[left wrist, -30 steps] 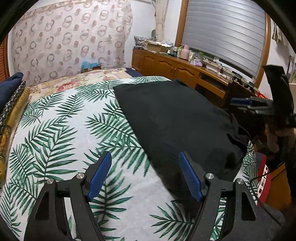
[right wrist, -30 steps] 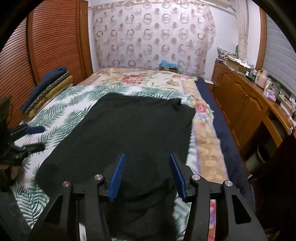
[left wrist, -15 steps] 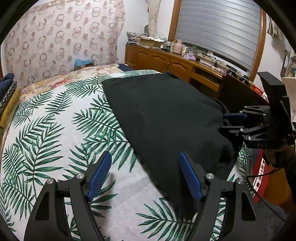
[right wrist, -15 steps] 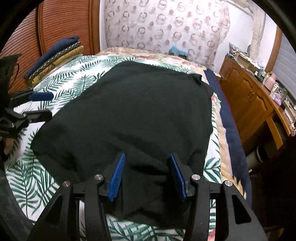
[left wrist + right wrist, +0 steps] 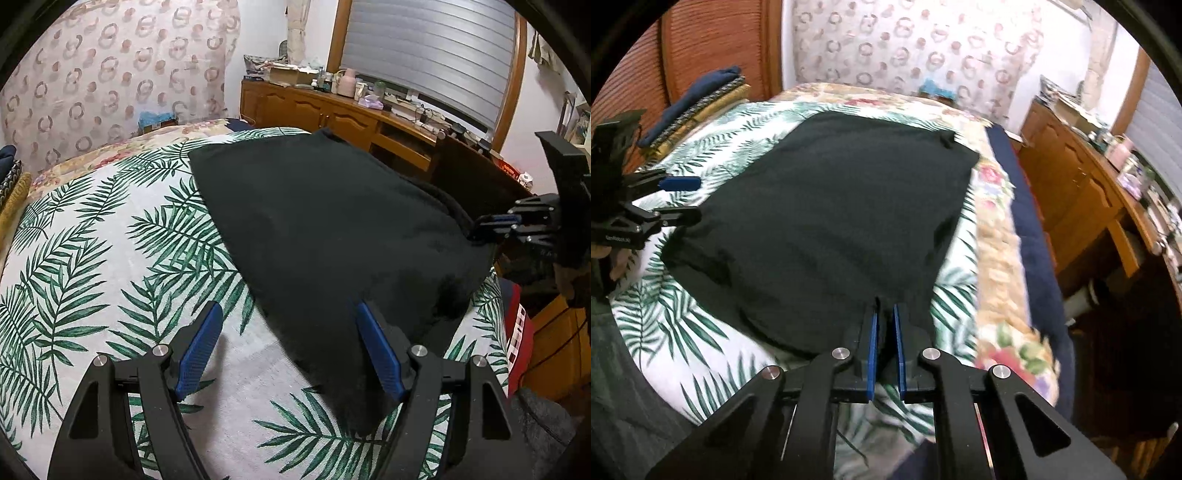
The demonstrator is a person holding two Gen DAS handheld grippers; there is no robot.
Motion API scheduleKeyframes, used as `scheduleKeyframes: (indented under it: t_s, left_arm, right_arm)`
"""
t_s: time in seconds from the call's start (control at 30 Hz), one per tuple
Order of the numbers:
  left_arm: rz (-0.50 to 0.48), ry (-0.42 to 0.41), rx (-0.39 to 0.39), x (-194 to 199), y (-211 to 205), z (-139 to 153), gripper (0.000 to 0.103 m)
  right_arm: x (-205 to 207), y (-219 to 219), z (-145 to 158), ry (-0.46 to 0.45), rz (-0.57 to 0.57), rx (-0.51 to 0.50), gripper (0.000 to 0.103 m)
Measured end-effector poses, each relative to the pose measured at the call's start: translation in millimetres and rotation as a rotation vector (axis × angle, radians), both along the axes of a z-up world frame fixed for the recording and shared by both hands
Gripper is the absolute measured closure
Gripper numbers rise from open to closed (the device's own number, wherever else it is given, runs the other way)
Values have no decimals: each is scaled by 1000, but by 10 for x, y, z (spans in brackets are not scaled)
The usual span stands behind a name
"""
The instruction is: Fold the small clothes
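Observation:
A dark green-black garment point(image 5: 332, 229) lies spread flat on a palm-leaf bedsheet point(image 5: 110, 258). My left gripper point(image 5: 290, 332) is open, its right finger over the garment's near left corner, its left finger over bare sheet. My right gripper point(image 5: 884, 314) is shut on the garment's point(image 5: 842, 221) near right edge. In the left wrist view the right gripper point(image 5: 480, 230) pinches that edge at the far right. In the right wrist view the left gripper point(image 5: 683, 199) is open at the garment's left side.
Folded clothes point(image 5: 698, 99) are stacked at the bed's left by a wooden slatted wall. A wooden sideboard point(image 5: 332, 110) with clutter runs along the right under a shuttered window. A patterned curtain point(image 5: 110, 74) hangs behind the bed. A floral quilt point(image 5: 997, 229) borders the sheet.
My right gripper has closed on the garment's near right edge. My left gripper stayed open and shifted slightly towards the garment's near left corner.

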State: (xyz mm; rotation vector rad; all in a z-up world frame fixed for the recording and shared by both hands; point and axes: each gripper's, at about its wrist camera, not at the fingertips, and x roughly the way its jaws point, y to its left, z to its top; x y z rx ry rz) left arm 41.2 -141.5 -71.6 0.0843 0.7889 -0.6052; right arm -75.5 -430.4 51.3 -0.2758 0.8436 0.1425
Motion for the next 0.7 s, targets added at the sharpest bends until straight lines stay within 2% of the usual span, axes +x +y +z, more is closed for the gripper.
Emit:
scheduleKeyframes:
  t_s: [0.07, 0.13, 0.2, 0.23, 0.3, 0.33, 0.6, 0.7]
  left_arm:
    - [-2, 2, 2, -12, 0, 1, 27]
    - [-4, 8, 3, -17, 2, -3, 27]
    - [-7, 16, 2, -23, 5, -16, 27]
    - [-7, 20, 1, -30, 7, -23, 27]
    - [-11, 27, 3, -42, 3, -34, 27]
    - [-12, 31, 4, -52, 2, -37, 27]
    - [-27, 48, 29, -103, -34, -65, 27]
    - [-30, 55, 31, -111, -41, -71, 27]
  right_arm:
    - [-21, 17, 64, -17, -17, -8, 95]
    - [3, -25, 144, -43, -53, -6, 89]
    - [-3, -58, 207, -76, -63, -11, 78]
    - [-42, -10, 201, -84, -62, -9, 75]
    - [-38, -61, 195, -88, -74, 3, 58]
    - [-126, 3, 137, -87, -76, 9, 55]
    - [68, 21, -231, 0, -53, 59, 54]
    - [111, 13, -240, 4, -47, 88, 54]
